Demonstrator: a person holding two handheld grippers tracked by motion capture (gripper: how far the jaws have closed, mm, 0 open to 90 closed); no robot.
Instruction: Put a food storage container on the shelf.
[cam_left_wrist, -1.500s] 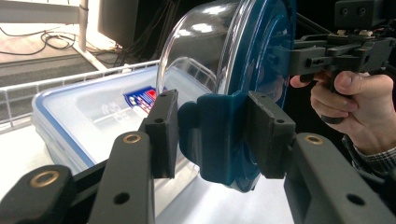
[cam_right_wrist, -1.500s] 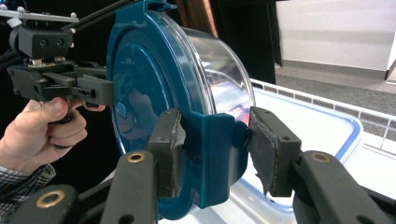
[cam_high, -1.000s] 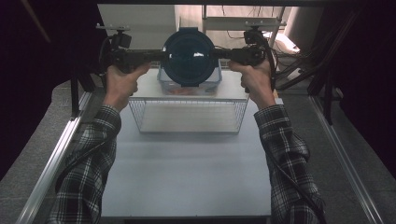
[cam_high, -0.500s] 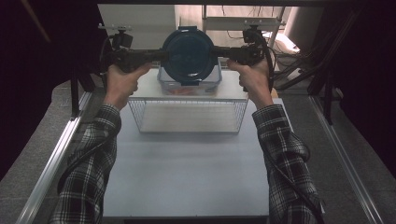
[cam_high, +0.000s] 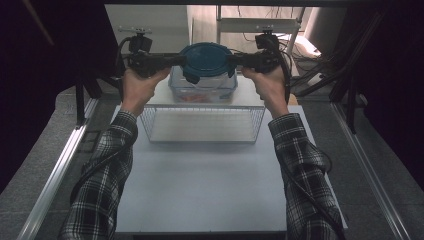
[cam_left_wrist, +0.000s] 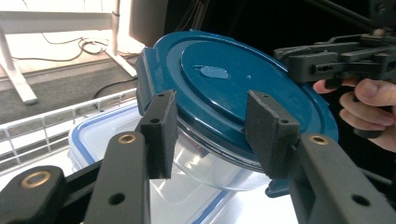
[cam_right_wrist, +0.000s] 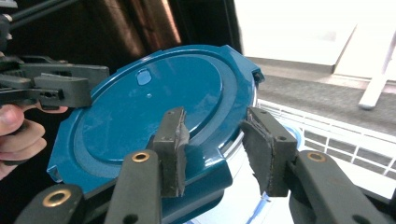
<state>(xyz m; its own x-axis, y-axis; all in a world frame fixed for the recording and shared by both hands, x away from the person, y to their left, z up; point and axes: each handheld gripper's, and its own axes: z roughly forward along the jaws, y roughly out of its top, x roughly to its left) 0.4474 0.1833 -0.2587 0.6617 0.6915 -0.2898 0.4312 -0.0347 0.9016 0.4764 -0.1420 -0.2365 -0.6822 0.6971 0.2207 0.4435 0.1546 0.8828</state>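
A round glass container (cam_left_wrist: 205, 161) with a dark blue lid (cam_high: 205, 59) hangs tilted in the air between my two grippers. My left gripper (cam_high: 184, 62) is shut on its left rim, with the pads (cam_left_wrist: 159, 135) on either side of the lid edge. My right gripper (cam_high: 231, 60) is shut on the opposite rim. Its jaws have just been closing, and the lid's clasp tab (cam_right_wrist: 205, 175) sits between them. From the left gripper (cam_left_wrist: 210, 107) I see the lid (cam_left_wrist: 224, 84) from the side. The right gripper (cam_right_wrist: 215, 121) shows the lid's (cam_right_wrist: 154, 102) top face.
Directly under the held container stands a clear rectangular box with a blue rim (cam_high: 202, 89), also seen from the left gripper (cam_left_wrist: 93, 135). It rests on a white wire basket (cam_high: 202, 125) at the back of the white table (cam_high: 200, 185). Cables and a stand lie beyond.
The lid now looks flatter from above, so the container has tipped closer to level. Both hands have stayed almost in place.
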